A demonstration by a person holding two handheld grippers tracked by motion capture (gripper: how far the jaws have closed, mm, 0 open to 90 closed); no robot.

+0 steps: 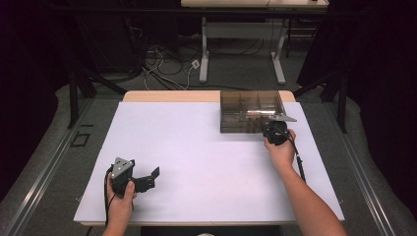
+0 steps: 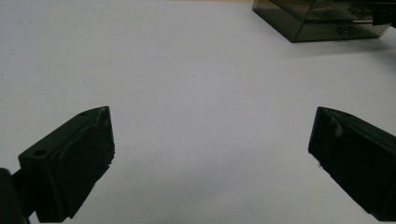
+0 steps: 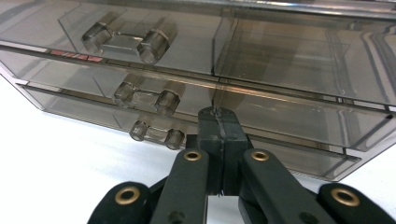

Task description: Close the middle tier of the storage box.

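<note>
your right hand-held gripper [image 1: 275, 129] sits hard against the front of the smoky drawer box [image 1: 250, 110] at the far right of the desk [image 1: 196, 162], and from its own view the jaws are pressed flat together with no gap between them. their tips meet the front of the box [image 3: 261, 70] right at the seam between its left and right drawers, low down, beside the bottom handle [image 3: 156, 133] and not around it; two more handles, [image 3: 125, 41] and [image 3: 147, 95], stand higher on the left. whether anything thin is pinched at the tips i cannot tell, since the closed jaws hide that spot. held like this, the gripper looks set to push or brace the box, not to pull a drawer, because a pull would need the jaws spread around a handle bar. your left hand-held gripper [image 1: 147, 179] rests low at the near left of the desk, well apart from the box, its jaws spread wide with nothing but bare white surface between them in its own view; that reads as a parked, ready stance, kept clear so it does not crowd the right hand. the box [image 2: 322, 18] shows far off at the top right of that view, so the left would have a long reach to help steady it.
</note>
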